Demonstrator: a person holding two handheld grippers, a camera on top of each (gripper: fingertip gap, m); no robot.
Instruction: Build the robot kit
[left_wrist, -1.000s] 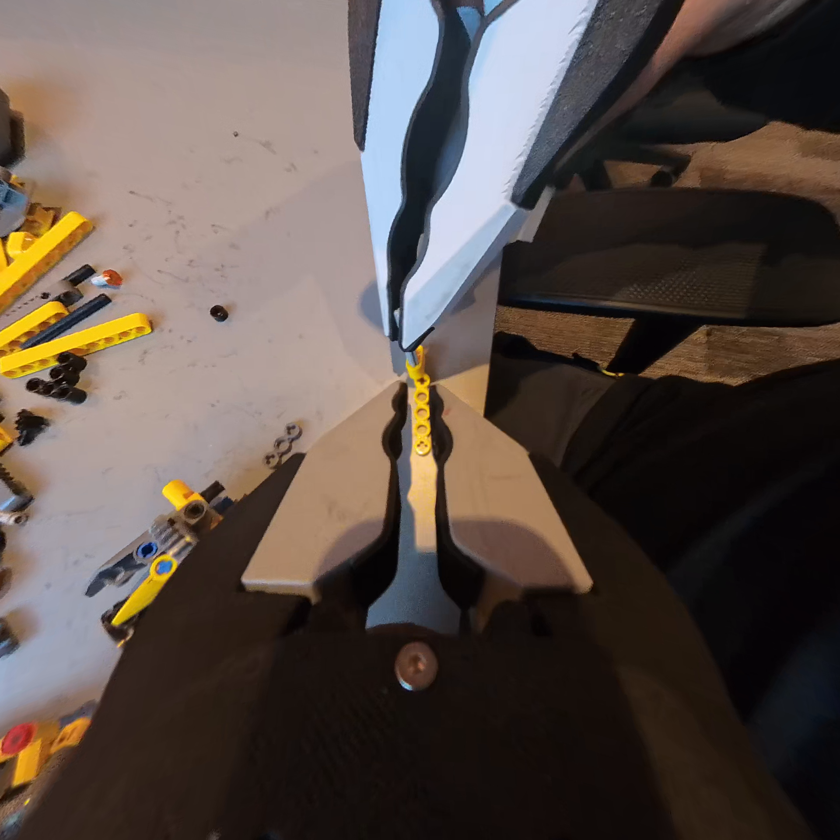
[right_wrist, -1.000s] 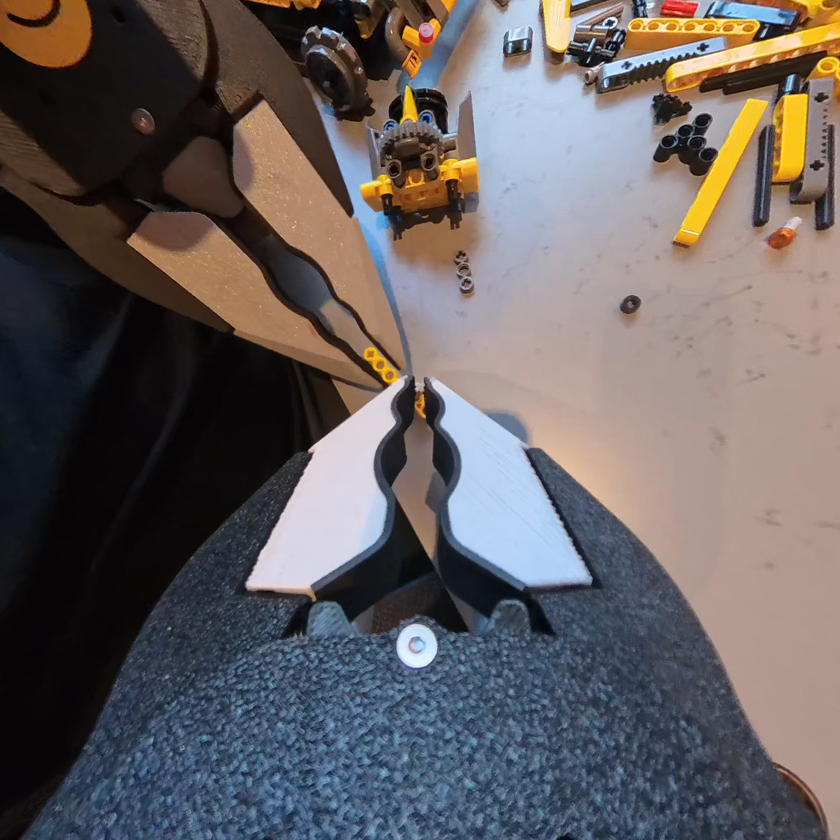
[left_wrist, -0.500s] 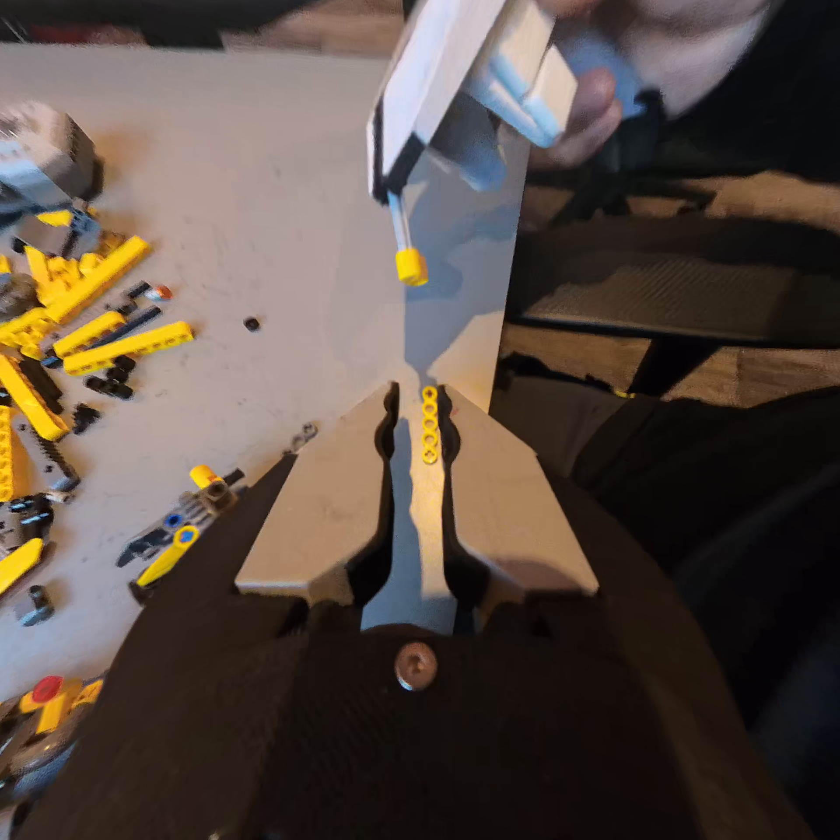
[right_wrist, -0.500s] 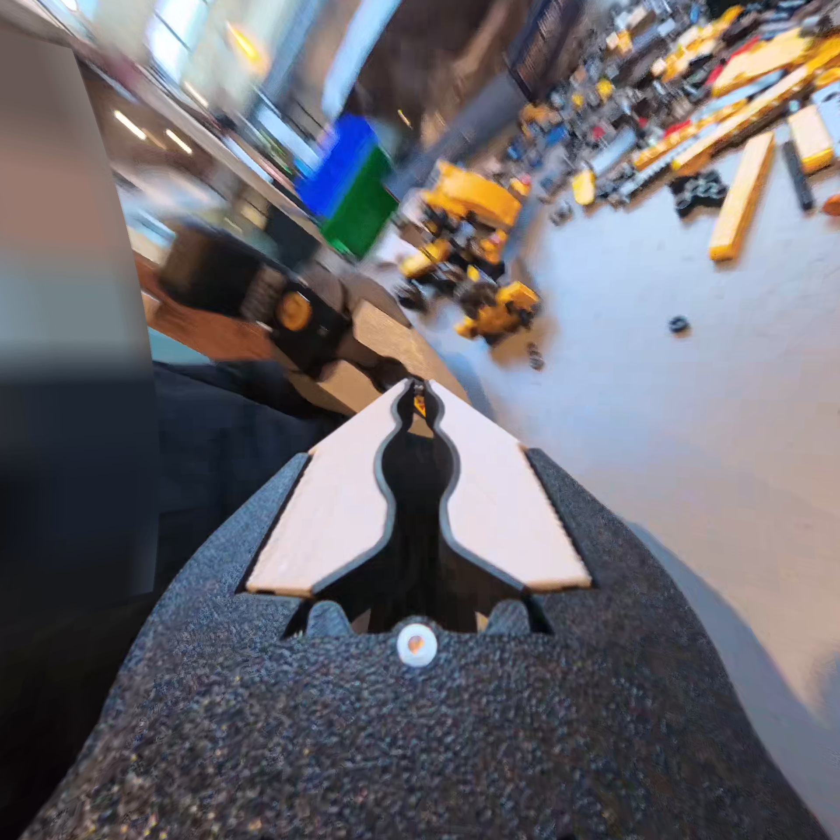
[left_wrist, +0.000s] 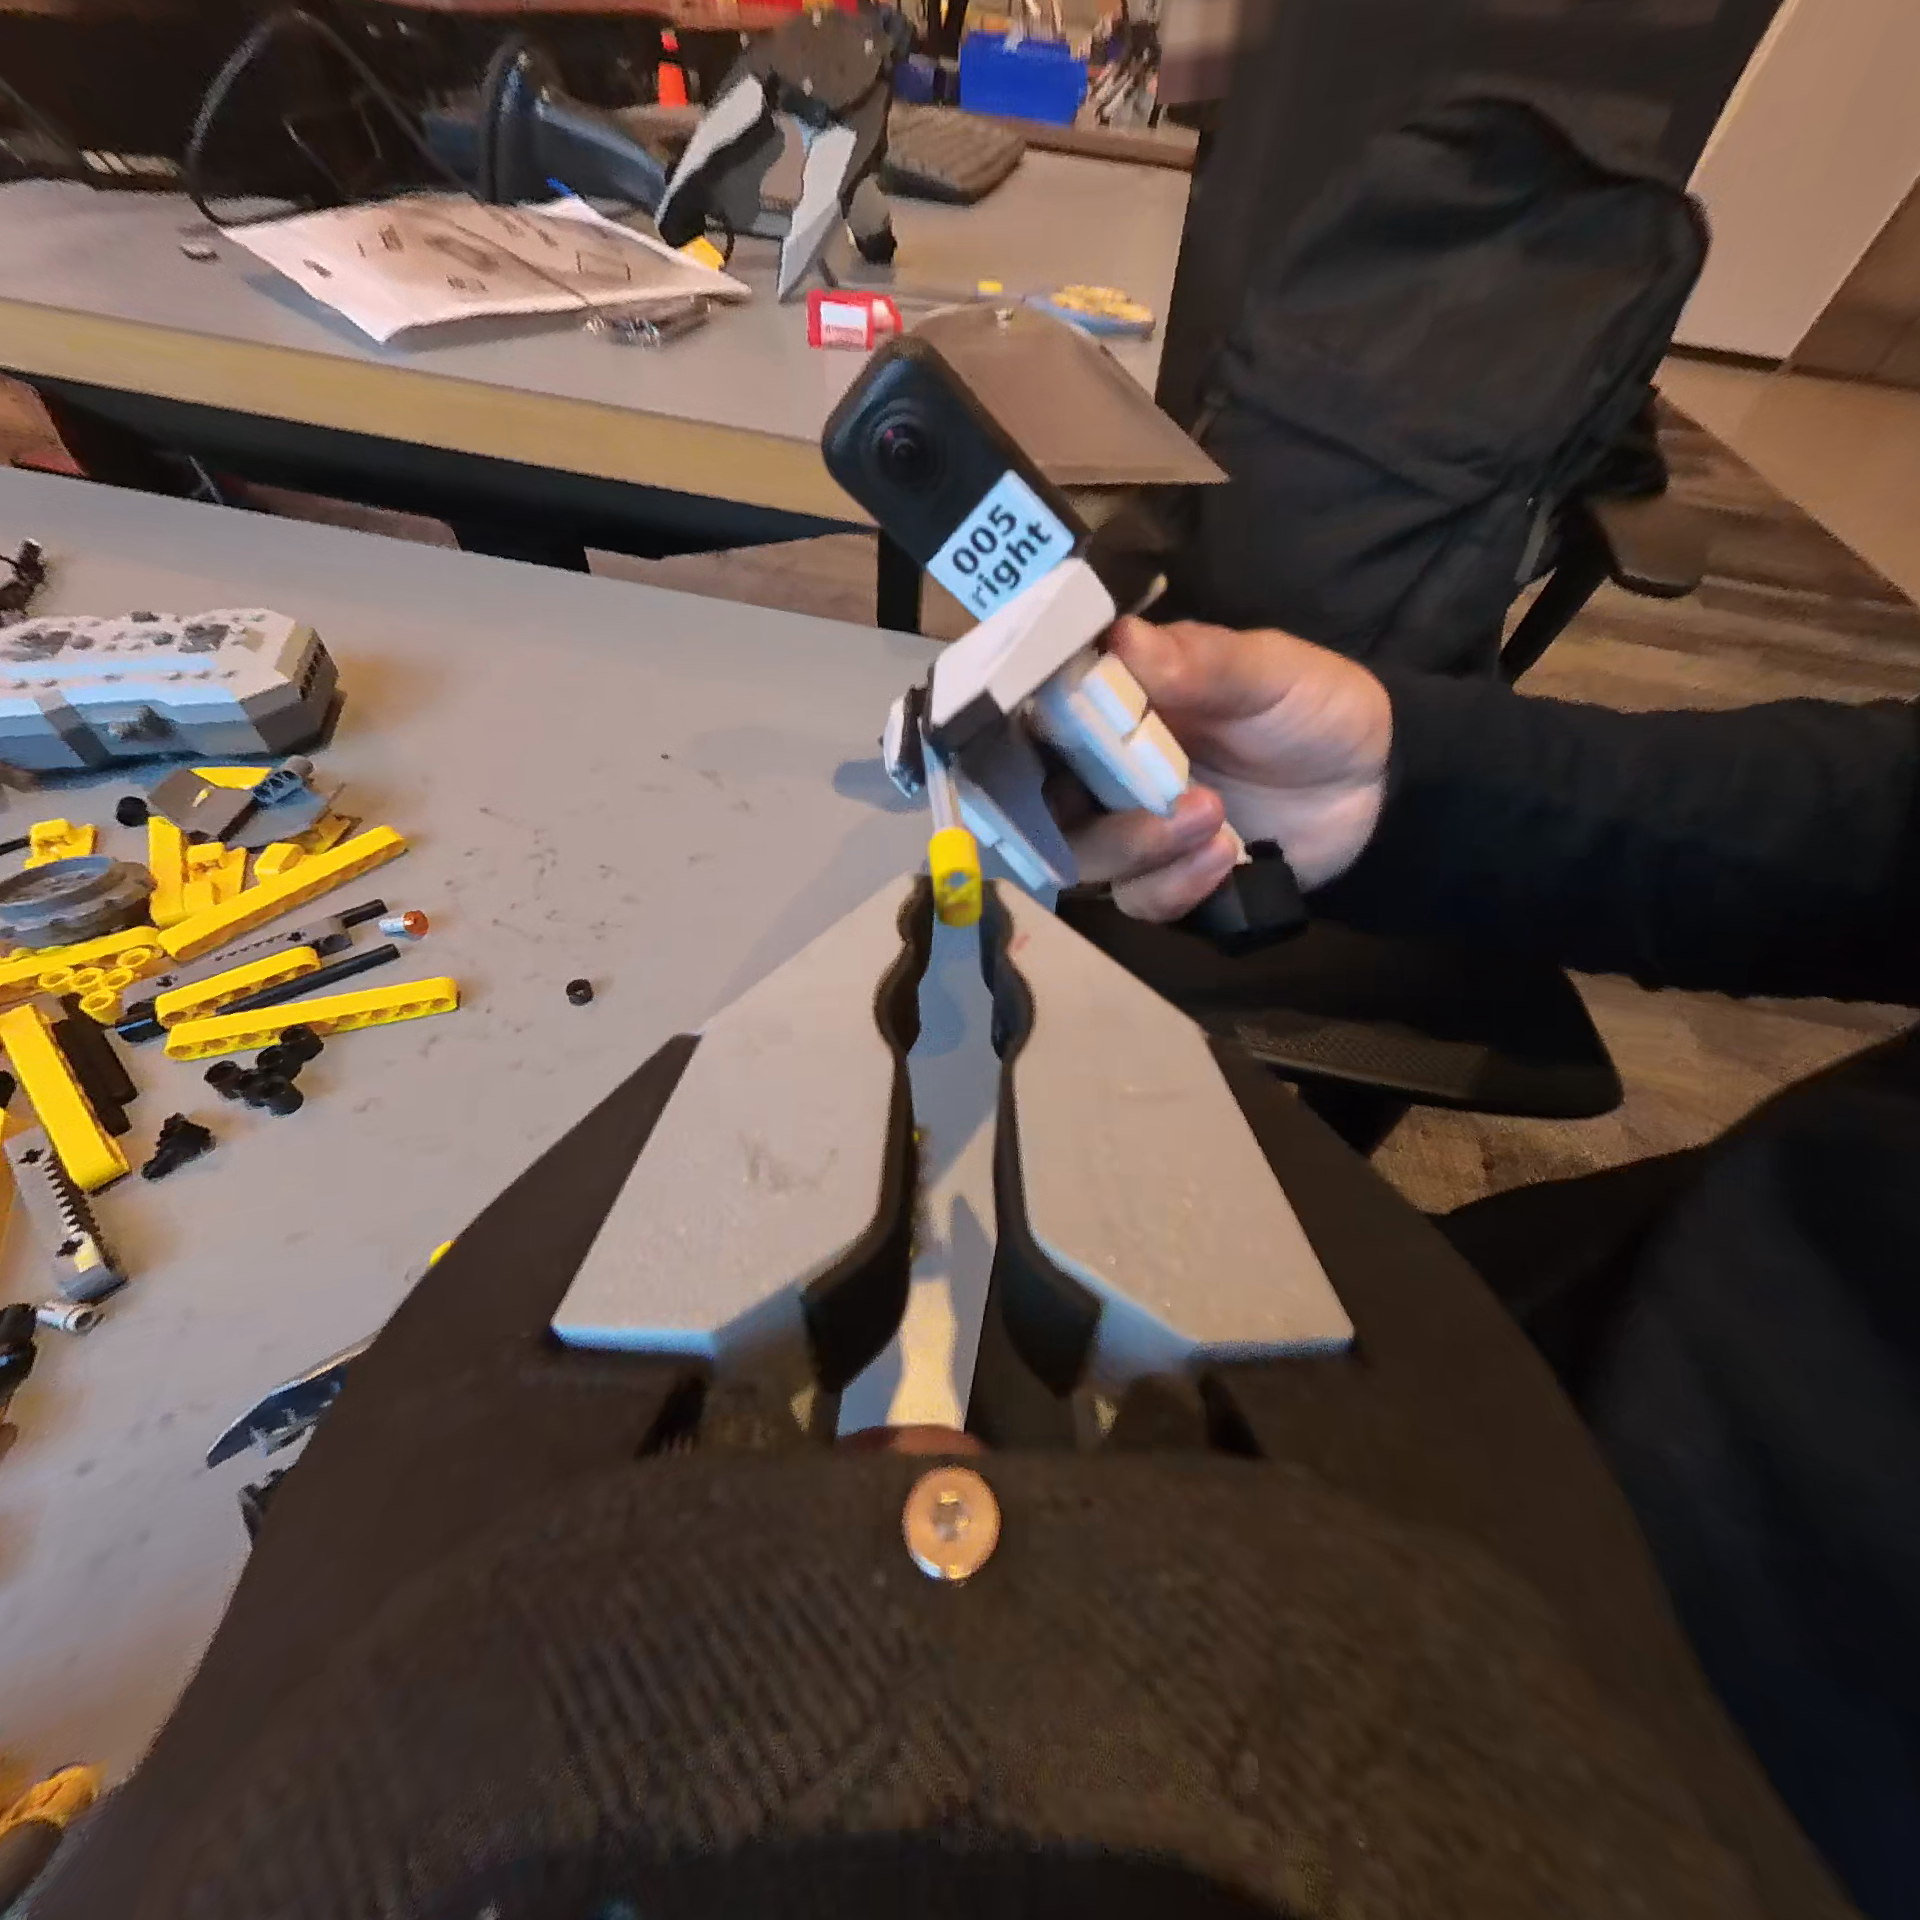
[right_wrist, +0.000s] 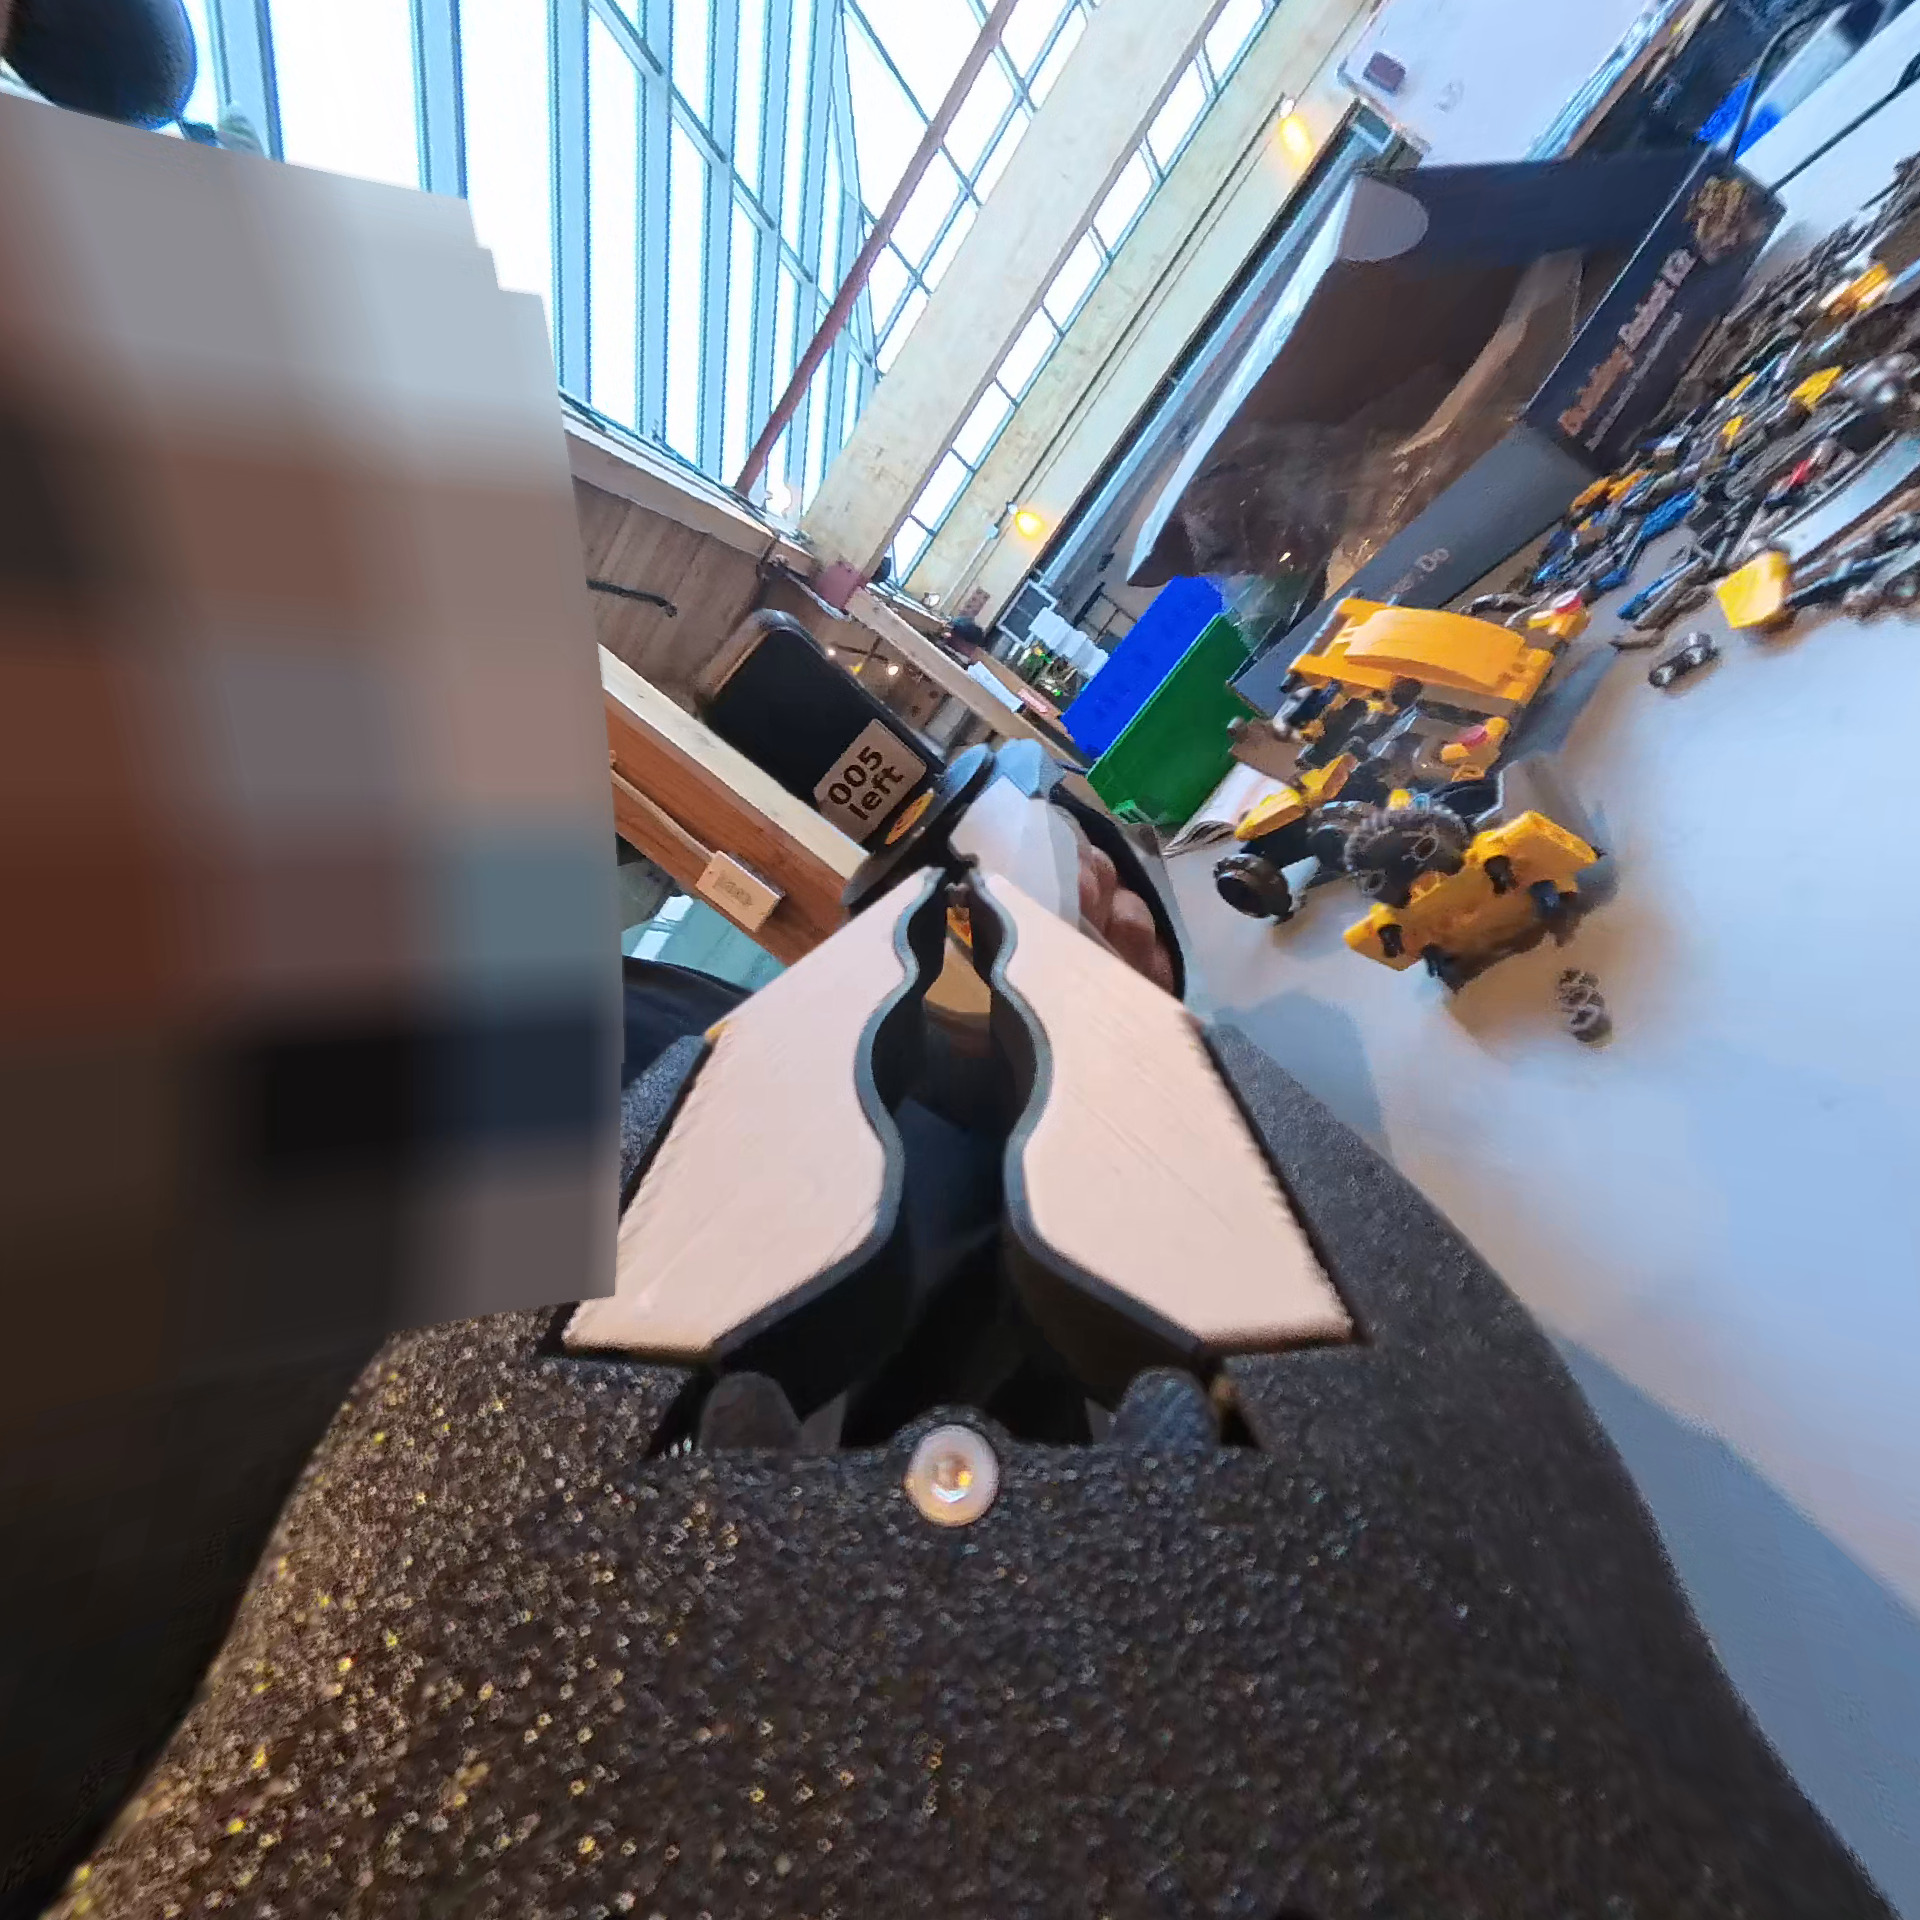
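My left gripper (left_wrist: 956, 904) has grey fingers, nearly closed at the tips on a small yellow piece (left_wrist: 958, 899). My right gripper (left_wrist: 935, 779), white and held by a hand (left_wrist: 1247, 748), is shut on a thin grey axle (left_wrist: 940, 800). The axle carries a yellow connector (left_wrist: 951, 857) that meets my left fingertips. In the right wrist view my right gripper (right_wrist: 958, 883) has its tips almost together, with a bit of yellow (right_wrist: 963, 914) just past them. The left gripper's grey finger (right_wrist: 1034, 831) is right behind. How the yellow parts join is hidden.
Loose yellow beams (left_wrist: 312, 1013), black bushes (left_wrist: 260, 1081) and a grey block (left_wrist: 156, 675) lie on the grey table (left_wrist: 623, 727) at left. A black chair (left_wrist: 1455, 364) stands at right. A yellow model vehicle (right_wrist: 1455, 883) and blue and green bins (right_wrist: 1164, 707) are farther off.
Both grippers have tilted up from looking down at the table. The right gripper pulled away with the axle and connector, then came back to the left fingertips. The holed beam no longer shows between the left fingers.
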